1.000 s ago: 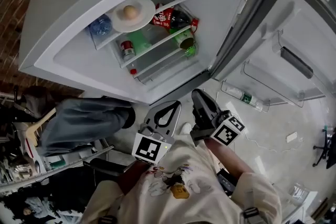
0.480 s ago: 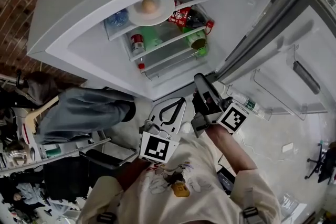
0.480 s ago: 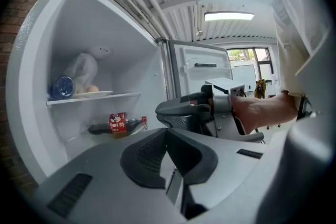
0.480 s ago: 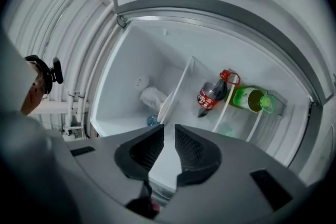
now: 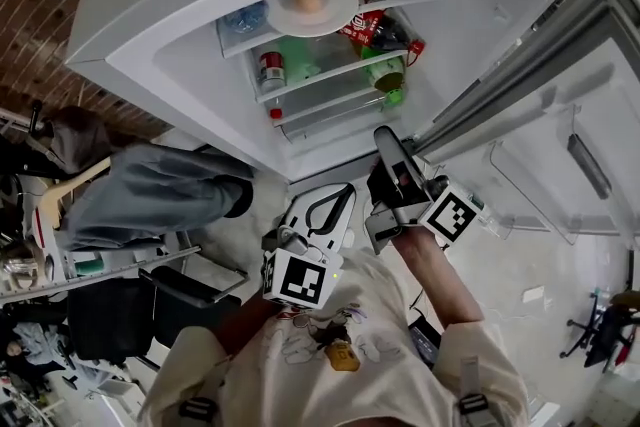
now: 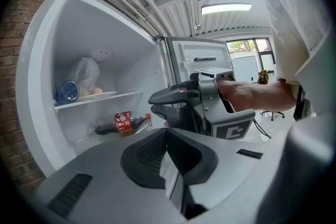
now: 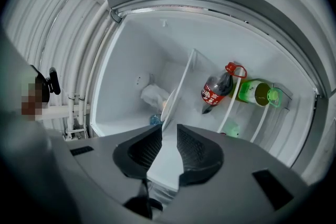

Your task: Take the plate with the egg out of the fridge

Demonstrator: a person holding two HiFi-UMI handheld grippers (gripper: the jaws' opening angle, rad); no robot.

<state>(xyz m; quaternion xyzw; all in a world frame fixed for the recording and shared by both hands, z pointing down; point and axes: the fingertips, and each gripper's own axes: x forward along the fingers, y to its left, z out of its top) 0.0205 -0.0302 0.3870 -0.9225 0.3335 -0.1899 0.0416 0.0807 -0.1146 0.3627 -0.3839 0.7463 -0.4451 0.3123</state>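
I see the plate (image 5: 335, 12) with the egg (image 5: 308, 0) on the top shelf of the open fridge (image 5: 180, 65). My left gripper (image 5: 345, 193) sits well short of it with its jaws pressed together and empty. My right gripper (image 5: 386, 140) holds its jaws slightly apart around nothing.

You face a fridge (image 5: 190, 75) lined in smooth, glossy white plastic. Its plate (image 5: 335, 15) looks glazed and the egg (image 5: 309, 0) matt. Your left hand-held gripper (image 6: 167, 131) is matt grey plastic, with black ribbed pads (image 6: 147, 157).
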